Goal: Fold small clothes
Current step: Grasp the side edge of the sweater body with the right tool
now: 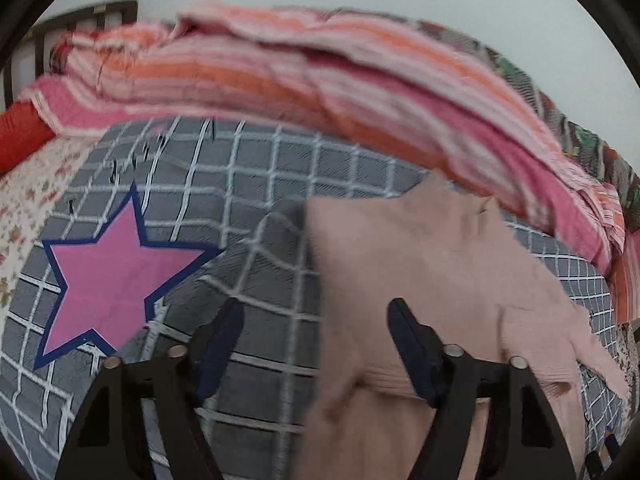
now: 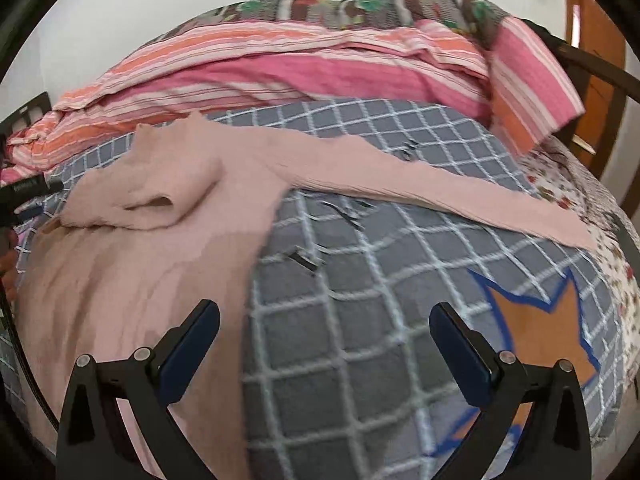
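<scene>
A pale pink long-sleeved top (image 1: 440, 260) lies spread on a grey checked blanket (image 1: 248, 184). In the right wrist view the top (image 2: 140, 260) has one sleeve (image 2: 440, 196) stretched out to the right, and the other sleeve (image 2: 152, 196) lies folded over the body. My left gripper (image 1: 314, 306) hovers open over the top's left edge, one finger above the cloth and one above the blanket. My right gripper (image 2: 324, 308) hangs open over the top's right edge. Neither holds anything.
A bunched pink and orange striped quilt (image 1: 360, 80) runs along the back of the bed. The blanket (image 2: 360, 280) bears a pink star (image 1: 112, 276) and an orange star (image 2: 548, 332). A flowered sheet (image 2: 560, 184) shows at the sides, with a dark headboard (image 1: 80, 20) behind and a wooden door (image 2: 596, 60) to the right.
</scene>
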The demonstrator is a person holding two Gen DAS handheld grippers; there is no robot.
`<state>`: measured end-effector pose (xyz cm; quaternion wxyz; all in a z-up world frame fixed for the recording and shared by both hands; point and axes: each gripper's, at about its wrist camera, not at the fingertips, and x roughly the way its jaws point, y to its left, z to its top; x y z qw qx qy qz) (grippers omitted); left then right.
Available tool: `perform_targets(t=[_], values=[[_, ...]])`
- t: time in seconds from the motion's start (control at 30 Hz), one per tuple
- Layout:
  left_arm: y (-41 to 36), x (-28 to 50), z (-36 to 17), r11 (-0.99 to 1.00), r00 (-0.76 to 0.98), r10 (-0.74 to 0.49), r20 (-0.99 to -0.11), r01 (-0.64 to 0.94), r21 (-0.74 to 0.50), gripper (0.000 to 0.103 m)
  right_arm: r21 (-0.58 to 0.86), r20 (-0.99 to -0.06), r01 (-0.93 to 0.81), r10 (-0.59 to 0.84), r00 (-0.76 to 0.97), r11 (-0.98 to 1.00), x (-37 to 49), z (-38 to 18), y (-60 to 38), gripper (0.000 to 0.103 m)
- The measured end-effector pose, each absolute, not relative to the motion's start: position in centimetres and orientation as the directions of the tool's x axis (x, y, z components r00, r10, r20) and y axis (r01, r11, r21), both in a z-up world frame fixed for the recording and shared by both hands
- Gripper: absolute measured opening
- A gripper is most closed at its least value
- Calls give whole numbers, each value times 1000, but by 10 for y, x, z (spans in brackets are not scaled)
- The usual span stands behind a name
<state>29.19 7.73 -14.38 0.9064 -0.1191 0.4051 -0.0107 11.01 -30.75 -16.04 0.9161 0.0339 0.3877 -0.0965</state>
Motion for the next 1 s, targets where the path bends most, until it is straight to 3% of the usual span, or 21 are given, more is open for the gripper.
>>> perform_targets(t=[0.1,0.17,0.27,0.3,0.33,0.37,0.4,0.57,0.73,0.83,1.0], values=[[83,310,-159,965,615,-177,-768,-44,-258,53,-38,-713,172,-148,686,984,128,-158,-292,102],[78,322,-167,956,581,-243,-777,6,-294,50,-68,-717,150,-153,680,986,143,-159,-282,100],[61,327,-169,962,582,-246,-775,49,-269,46,-94,-730,119,-149,667,988,165,-161,-267,98],[54,332,-170,959,572,-266,-776,78,-271,30,-97,-734,108,-144,663,989,172,-162,-260,98],[50,332,-169,962,576,-258,-775,81,-260,21,-98,-737,99,-139,662,990,177,-162,-256,98],[48,331,-167,970,594,-229,-771,69,-234,14,-99,-737,91,-135,662,991,181,-162,-252,98],[51,332,-165,971,609,-221,-762,66,-228,13,-105,-738,83,-134,662,991,186,-162,-247,98],[79,319,-170,965,649,-227,-726,52,-256,13,-112,-731,47,-115,673,993,202,-162,-235,98],[74,312,-170,984,665,-153,-731,35,-174,27,-77,-751,4,-60,658,997,226,-166,-222,98],[60,301,-172,994,678,-108,-727,63,-90,40,-103,-751,-39,-52,658,994,237,-169,-208,98],[63,299,-173,994,679,-104,-727,55,-91,50,-119,-799,-18,-85,595,993,262,-184,-205,94]])
